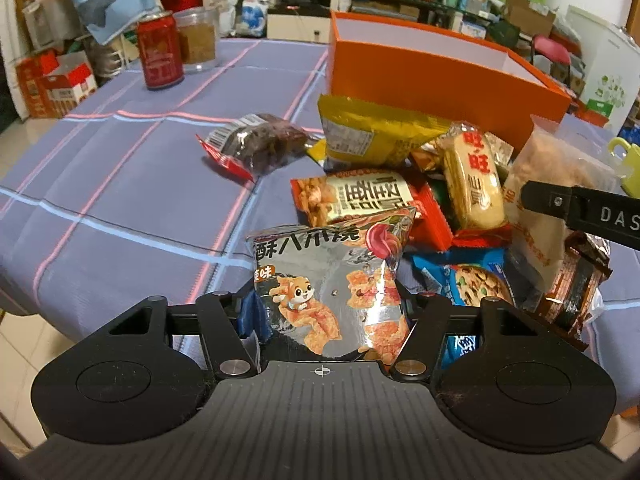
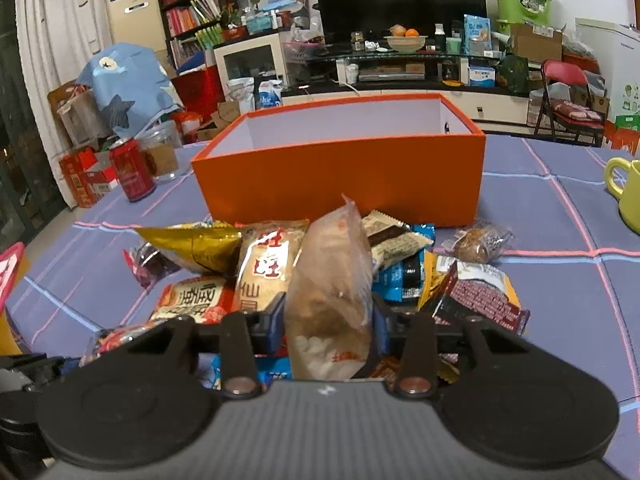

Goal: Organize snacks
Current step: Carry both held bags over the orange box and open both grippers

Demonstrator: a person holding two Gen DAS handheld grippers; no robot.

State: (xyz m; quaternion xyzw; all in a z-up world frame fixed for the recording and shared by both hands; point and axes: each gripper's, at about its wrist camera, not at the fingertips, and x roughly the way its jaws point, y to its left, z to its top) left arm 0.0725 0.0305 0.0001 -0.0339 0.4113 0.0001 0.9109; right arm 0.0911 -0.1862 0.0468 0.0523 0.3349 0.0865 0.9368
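Observation:
My left gripper (image 1: 326, 312) is shut on a silver crisp packet (image 1: 332, 280) with a cartoon squirrel, at the near edge of a snack pile (image 1: 404, 196). My right gripper (image 2: 330, 328) is shut on a clear pale packet (image 2: 330, 280) and holds it upright over the same pile (image 2: 260, 264). That packet (image 1: 552, 184) and one right finger (image 1: 560, 204) show at the right in the left wrist view. An open orange box (image 1: 432, 76) with a white inside stands behind the pile; it is in the right wrist view too (image 2: 344, 172).
A red can (image 1: 160, 52) and a clear jar (image 1: 198, 38) stand at the table's far left. A dark cookie packet (image 1: 256, 146) lies apart, left of the pile. A yellow mug (image 2: 628, 188) stands at the right. The cloth (image 1: 100, 200) is blue plaid.

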